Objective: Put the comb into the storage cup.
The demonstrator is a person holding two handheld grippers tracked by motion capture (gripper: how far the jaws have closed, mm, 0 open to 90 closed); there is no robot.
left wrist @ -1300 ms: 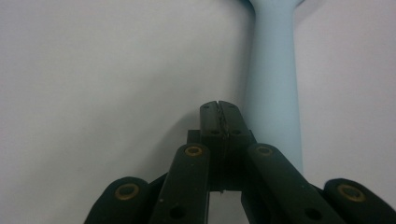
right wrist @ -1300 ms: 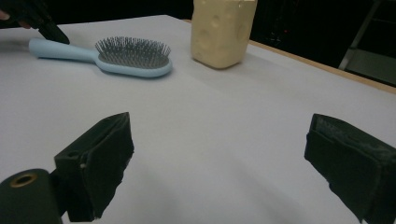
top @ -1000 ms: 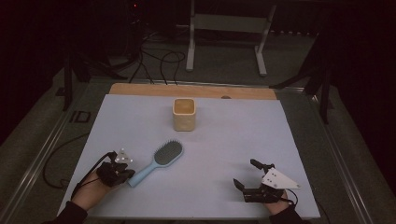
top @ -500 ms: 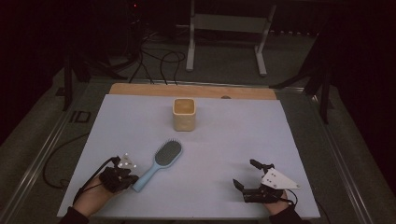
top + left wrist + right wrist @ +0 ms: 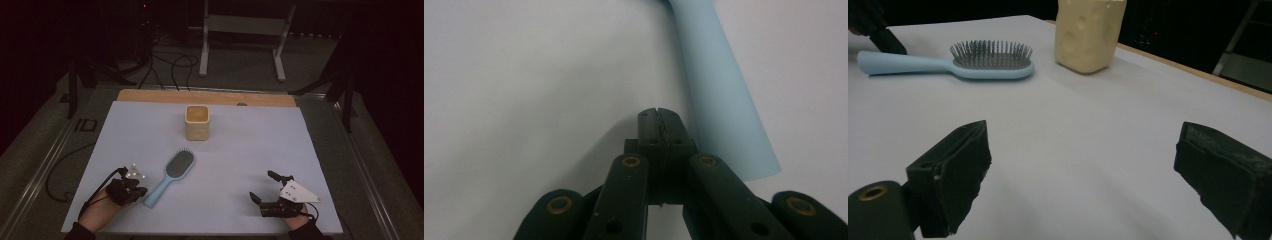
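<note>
High view shows a light blue hairbrush (image 5: pixel 171 175) lying flat on the pale table (image 5: pixel 240 135), bristles up, its head pointing toward a cream, square-sided holder (image 5: pixel 197 122) that stands upright farther back, well apart from the brush. The left gripper (image 5: pixel 136 190) sits just beside the handle's free end, near the table's front edge.

Left gripper view settles the grip: the two black jaws are pressed together with nothing between them, and the brush handle (image 5: pixel 719 95) runs past them on one side, just beside the tips; I cannot tell whether it touches them. So the brush is not held.

The right gripper (image 5: pixel 263 186) rests low at the front right of the table, its jaws spread wide and empty. Right gripper view looks between the two pads (image 5: pixel 964 170) across bare table toward the hairbrush (image 5: pixel 948 62) and the holder (image 5: pixel 1087 32).

My reading is that the work is at the approach step, before any pick-up. The next move calls for the left jaws to part, shift sideways over the handle and close across its width. The handle lies flat, so the pads must come down close to the surface to catch it.
</note>
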